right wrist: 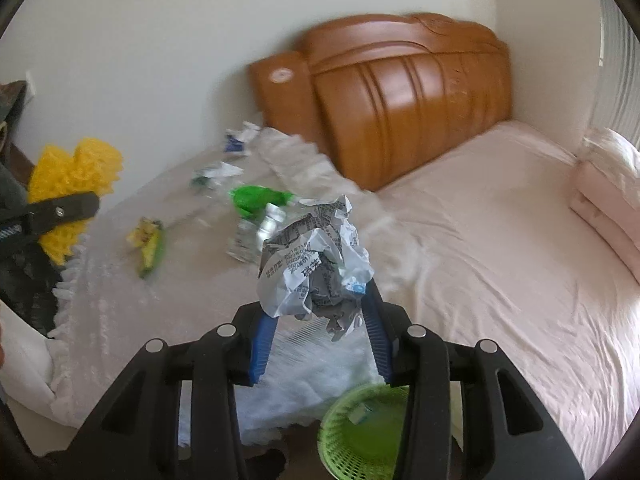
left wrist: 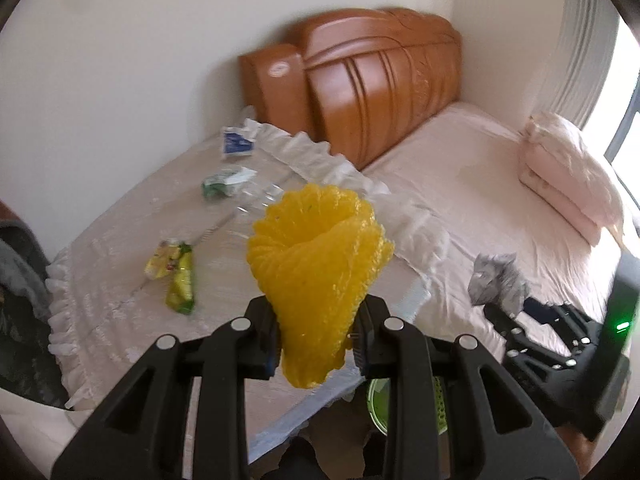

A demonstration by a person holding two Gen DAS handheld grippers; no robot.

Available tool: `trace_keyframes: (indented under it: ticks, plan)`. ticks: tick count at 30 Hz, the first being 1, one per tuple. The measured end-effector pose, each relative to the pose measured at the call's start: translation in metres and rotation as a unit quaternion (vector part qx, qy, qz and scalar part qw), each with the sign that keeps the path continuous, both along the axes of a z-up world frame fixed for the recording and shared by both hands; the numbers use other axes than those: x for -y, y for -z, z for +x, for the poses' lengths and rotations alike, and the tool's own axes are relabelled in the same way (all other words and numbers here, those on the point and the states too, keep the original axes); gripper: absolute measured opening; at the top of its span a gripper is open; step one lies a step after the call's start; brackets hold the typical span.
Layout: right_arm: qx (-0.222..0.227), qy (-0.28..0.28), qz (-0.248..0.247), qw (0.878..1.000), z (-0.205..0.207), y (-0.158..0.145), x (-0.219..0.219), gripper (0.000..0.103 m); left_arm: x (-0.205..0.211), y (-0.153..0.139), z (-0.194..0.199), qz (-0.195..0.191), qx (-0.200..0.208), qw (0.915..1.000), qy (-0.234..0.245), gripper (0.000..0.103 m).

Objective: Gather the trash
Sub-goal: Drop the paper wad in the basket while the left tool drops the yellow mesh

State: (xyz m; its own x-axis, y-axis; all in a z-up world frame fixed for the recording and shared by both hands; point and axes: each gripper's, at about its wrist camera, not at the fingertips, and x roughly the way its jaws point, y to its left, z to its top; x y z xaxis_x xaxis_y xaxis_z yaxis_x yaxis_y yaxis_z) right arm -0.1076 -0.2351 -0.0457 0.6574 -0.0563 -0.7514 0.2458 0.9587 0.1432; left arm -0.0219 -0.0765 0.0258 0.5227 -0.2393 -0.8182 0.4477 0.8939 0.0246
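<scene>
My left gripper is shut on a yellow foam net and holds it above the bed; the net also shows at the left of the right wrist view. My right gripper is shut on a crumpled printed paper; the paper shows in the left wrist view too. A green mesh basket stands on the floor below the bed edge, partly behind the fingers. On the bed lie a yellow-green wrapper, a green-white wrapper, a blue-white packet and a clear plastic bottle with green label.
The bed has a pink sheet, a white frilled cover on its left half and a brown wooden headboard. Folded pink pillows lie at the right by the window. Dark clothing sits at the far left.
</scene>
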Motion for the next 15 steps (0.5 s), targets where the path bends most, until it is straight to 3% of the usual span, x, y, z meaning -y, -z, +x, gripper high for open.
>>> trace_keyframes:
  ticks: [5,13,14,15]
  plan:
    - [-0.068,0.007,-0.029,0.997,-0.018,0.052,0.010,0.044,0.017,0.004,-0.016,0.008,-0.003,0.9998,0.020,0.027]
    - [-0.213,0.028,0.017,0.976,-0.031,0.211,0.016,0.044,0.030,0.006,-0.029,0.017,-0.001,0.9990,0.040,0.027]
    - [-0.236,0.033,0.023,0.971,-0.031,0.233,0.016,0.045,0.032,0.006,-0.031,0.018,-0.001,0.9989,0.043,0.027]
    - [-0.246,0.037,0.029,0.968,-0.032,0.245,0.017,0.053,0.033,0.007,-0.032,0.019,-0.002,0.9987,0.046,0.027]
